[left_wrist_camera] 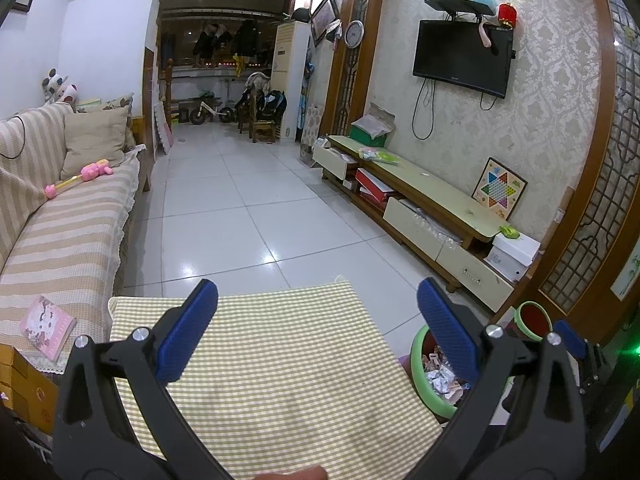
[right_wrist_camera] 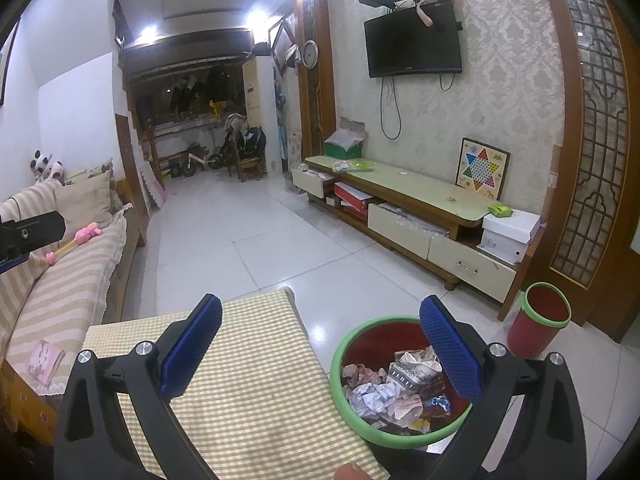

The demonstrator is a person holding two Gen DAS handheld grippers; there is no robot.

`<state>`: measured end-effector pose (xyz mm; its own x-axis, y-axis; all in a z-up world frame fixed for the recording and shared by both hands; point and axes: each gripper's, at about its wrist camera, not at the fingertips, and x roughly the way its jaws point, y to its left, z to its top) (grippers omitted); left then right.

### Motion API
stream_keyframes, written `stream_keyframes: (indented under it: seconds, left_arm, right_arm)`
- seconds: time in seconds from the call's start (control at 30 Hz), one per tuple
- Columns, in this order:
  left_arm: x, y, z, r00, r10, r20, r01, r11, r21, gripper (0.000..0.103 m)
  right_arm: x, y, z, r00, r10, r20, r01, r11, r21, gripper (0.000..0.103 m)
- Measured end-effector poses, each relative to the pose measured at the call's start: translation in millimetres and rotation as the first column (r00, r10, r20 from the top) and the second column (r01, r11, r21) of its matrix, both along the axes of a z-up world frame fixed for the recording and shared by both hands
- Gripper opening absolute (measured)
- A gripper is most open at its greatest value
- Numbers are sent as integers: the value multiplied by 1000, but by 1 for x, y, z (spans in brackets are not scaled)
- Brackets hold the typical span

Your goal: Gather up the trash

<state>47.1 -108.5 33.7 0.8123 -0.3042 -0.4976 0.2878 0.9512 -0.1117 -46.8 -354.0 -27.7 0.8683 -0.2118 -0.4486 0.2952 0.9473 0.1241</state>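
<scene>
Over the checked counter (left_wrist_camera: 280, 380) both claws hang wide apart and hold nothing: the left claw (left_wrist_camera: 320, 332) above the cloth, the right claw (right_wrist_camera: 320, 344) at its edge, beside the green-rimmed bin (right_wrist_camera: 340, 364) on the floor, where the crumpled trash (right_wrist_camera: 384, 396) lies.

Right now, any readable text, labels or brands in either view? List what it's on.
None legible.
TV: small logo on bottom bezel, blurred.
White box: side label, too small.
Air conditioner: panel marks, unreadable.
Pink book: picture cover, no readable words.
Wall clock: numerals too small.
</scene>
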Motion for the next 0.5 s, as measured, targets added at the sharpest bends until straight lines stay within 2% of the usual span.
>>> stream_keyframes:
  seconds: [0.27,0.4,0.5]
  left_arm:
    - [6,4,-13,1000,6,-26,-7,1000,-12,98]
    - [14,10,-29,997,27,-67,-28,1000,-14,98]
    - [17,20,-43,994,73,-78,-72,997,12,98]
  right_arm:
    - [14,6,-17,998,36,-54,-37,999,-3,96]
    - [35,23,-53,983,111,-144,-113,994,-2,96]
    - [52,45,-98,953,196,-232,-202,979,-2,96]
